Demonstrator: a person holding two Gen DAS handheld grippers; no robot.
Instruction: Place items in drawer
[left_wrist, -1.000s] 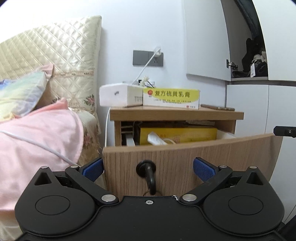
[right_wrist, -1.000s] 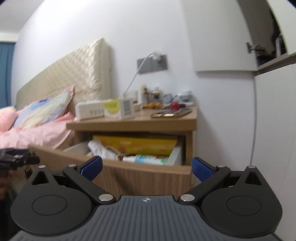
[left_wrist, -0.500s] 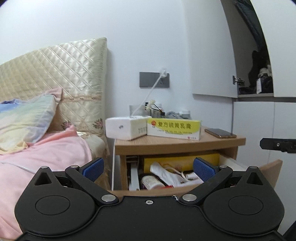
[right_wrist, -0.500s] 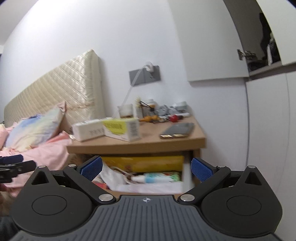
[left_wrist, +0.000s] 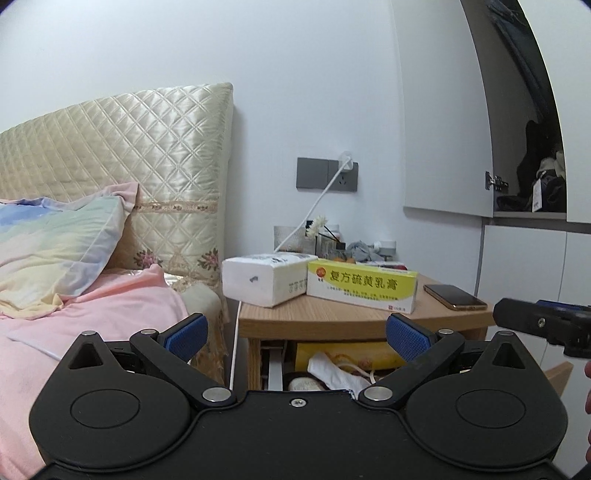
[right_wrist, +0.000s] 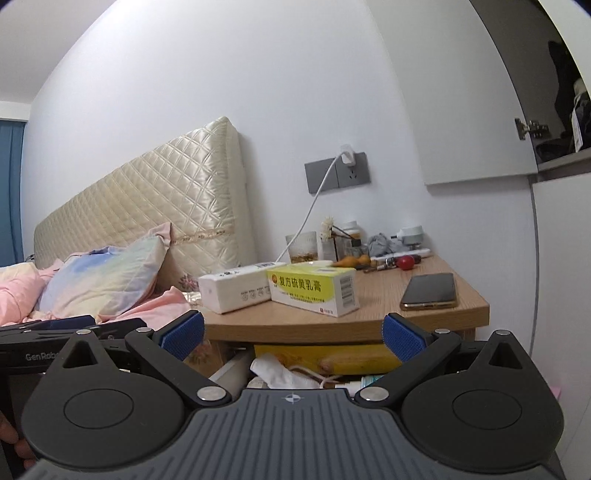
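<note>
Two boxes: white tissue box (right_wrist: 236, 286) and yellow box (right_wrist: 314, 288), touching, centre frame on nightstand (right_wrist: 369, 314).
Drawer (right_wrist: 325, 363): open beneath, lower centre, cluttered.
Phone (right_wrist: 430, 291): right on top.
Left gripper (left_wrist: 295, 334): spread, empty.
Right gripper (right_wrist: 291, 332): spread, empty.

The drawer (left_wrist: 325, 363) is mostly getting blocked by the gripper bodies at the bottom of both frames, so its contents are hard to tell. Small clutter (right_wrist: 373, 251) at the nightstand's back is looking too tiny to identify.
</note>
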